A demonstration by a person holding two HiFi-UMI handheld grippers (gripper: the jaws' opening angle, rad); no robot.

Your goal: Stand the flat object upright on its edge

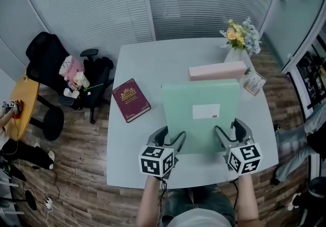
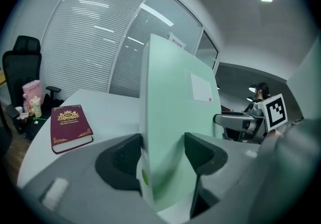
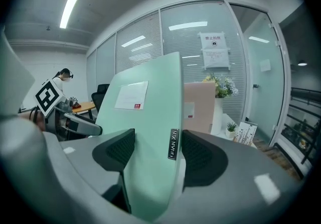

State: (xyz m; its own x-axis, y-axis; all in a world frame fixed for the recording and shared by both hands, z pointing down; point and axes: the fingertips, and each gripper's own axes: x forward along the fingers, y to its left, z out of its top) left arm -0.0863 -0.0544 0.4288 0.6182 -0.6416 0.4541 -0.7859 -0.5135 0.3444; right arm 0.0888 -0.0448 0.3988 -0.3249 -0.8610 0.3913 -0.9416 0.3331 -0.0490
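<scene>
Two hand-held grippers gripped the green file box [image 1: 201, 104] by its near corners. The left hand-held gripper [image 1: 170, 137] had its jaws pressed on the box's left side, seen close up in the left gripper view [image 2: 163, 155] with the box [image 2: 170, 102] between the pads. The right hand-held gripper [image 1: 227, 134] clamped the right side likewise [image 3: 158, 152]. The box sat tilted over the near half of the table [image 1: 147, 58], its far edge just beside a pink box [image 1: 217, 71]. A red book [image 1: 131, 100] lay to its left, apart, and a vase of flowers [image 1: 240, 35] stood at the far right corner.
</scene>
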